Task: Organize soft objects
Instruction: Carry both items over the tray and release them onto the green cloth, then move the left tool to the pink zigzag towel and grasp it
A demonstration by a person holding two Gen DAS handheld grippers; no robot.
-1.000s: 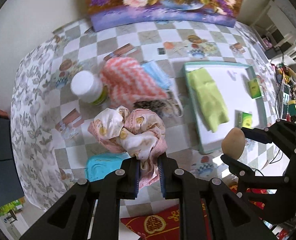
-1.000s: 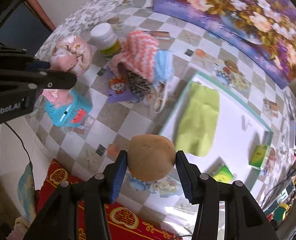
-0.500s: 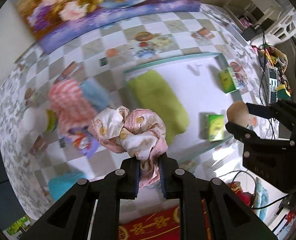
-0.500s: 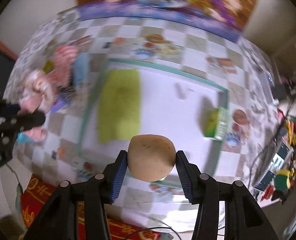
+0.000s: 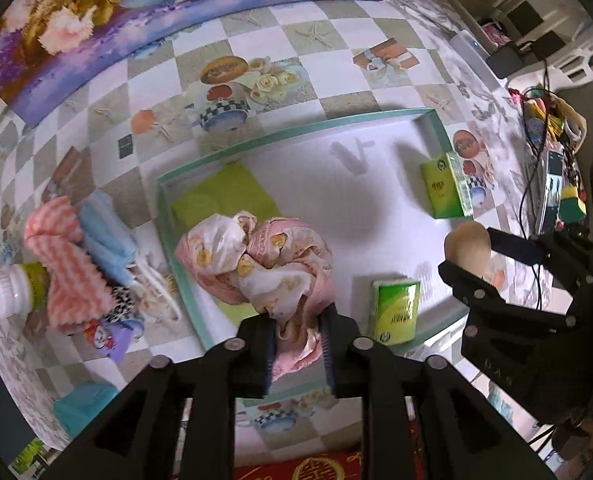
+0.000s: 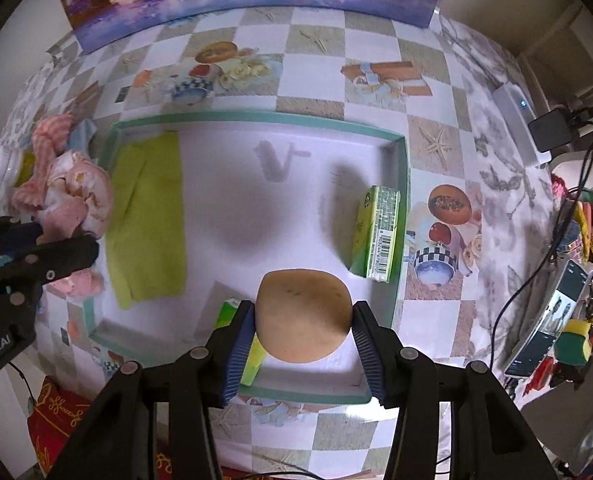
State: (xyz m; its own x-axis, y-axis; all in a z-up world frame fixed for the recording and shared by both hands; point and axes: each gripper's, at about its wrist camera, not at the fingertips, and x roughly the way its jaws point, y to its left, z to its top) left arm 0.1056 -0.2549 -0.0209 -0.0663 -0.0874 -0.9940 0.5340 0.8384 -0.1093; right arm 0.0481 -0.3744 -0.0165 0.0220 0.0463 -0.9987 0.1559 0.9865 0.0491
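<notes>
Scarf fabric, pink and cream, hangs bunched over the left end of the teal-rimmed tray from the left gripper, whose jaws are opening with a tail of cloth between them; crumpled as it is, it has no clear long axis. Held squarely between the pads of the right gripper, the tan round sponge sits broadside to the camera above the tray's near edge, hiding part of one green tissue pack. Inside the tray lie a lime-green cloth, running front to back, and a second tissue pack by the right wall.
</notes>
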